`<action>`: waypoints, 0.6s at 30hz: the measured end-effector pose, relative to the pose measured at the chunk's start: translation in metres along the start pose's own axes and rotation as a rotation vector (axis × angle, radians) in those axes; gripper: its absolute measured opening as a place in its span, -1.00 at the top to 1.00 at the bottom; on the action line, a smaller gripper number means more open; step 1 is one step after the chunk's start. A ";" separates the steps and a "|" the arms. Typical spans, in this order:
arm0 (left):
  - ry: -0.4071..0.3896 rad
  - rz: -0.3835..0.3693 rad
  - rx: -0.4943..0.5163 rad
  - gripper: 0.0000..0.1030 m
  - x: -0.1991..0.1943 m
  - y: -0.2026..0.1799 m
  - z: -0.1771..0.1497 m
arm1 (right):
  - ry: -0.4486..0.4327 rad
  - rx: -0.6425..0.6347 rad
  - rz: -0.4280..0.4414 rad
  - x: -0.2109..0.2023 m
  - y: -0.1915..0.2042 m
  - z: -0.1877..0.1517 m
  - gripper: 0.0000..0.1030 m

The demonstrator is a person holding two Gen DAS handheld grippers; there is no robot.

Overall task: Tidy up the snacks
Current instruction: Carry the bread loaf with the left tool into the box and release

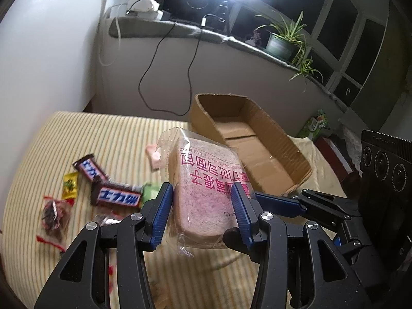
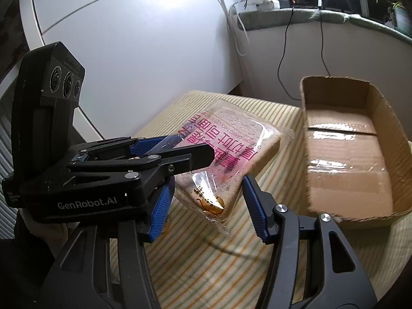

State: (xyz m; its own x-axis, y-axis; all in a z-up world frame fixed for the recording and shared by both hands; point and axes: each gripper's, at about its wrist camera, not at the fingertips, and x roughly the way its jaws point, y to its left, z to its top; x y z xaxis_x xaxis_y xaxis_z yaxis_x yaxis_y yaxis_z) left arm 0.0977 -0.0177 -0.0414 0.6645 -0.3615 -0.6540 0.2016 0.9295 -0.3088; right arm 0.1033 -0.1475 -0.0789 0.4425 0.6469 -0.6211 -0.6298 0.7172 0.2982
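A clear packet of sliced toast bread (image 1: 203, 180) with pink print hangs above the striped cloth, gripped from two sides. My left gripper (image 1: 202, 203) is shut on its near end, one blue pad against each side. In the right wrist view my right gripper (image 2: 208, 200) is shut on the packet's lower corner (image 2: 206, 195), while the left gripper (image 2: 190, 146) pinches it from the left. An open cardboard box (image 2: 303, 118) stands just right of the bread, with nothing visible inside. Loose snacks lie on the cloth to the left: two Snickers bars (image 1: 118, 197), a yellow candy (image 1: 70, 185) and a red-trimmed packet (image 1: 55, 216).
The striped cloth (image 1: 77, 139) covers a soft surface that ends at a white wall on the left. Behind it runs a windowsill (image 1: 180, 28) with hanging cables and a potted plant (image 1: 283, 41). A pink packet (image 1: 154, 158) and a green one (image 1: 150, 191) lie near the bars.
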 end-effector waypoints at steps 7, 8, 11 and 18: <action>-0.017 -0.024 0.040 0.14 0.015 -0.031 0.020 | -0.035 0.006 -0.028 -0.021 -0.028 0.010 -0.12; -0.017 -0.026 0.045 0.14 0.017 -0.034 0.022 | -0.039 0.007 -0.032 -0.024 -0.032 0.010 -0.12; -0.011 -0.038 0.062 0.14 0.029 -0.047 0.029 | -0.051 0.012 -0.048 -0.032 -0.048 0.012 -0.12; 0.007 -0.073 0.080 0.14 0.059 -0.077 0.041 | -0.066 0.027 -0.099 -0.049 -0.086 0.014 -0.12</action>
State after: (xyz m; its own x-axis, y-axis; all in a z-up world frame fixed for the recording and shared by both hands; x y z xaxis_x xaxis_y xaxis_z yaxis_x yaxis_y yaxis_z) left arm 0.1504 -0.1073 -0.0279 0.6409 -0.4285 -0.6369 0.3063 0.9035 -0.2996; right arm 0.1443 -0.2372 -0.0639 0.5434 0.5880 -0.5992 -0.5641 0.7843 0.2580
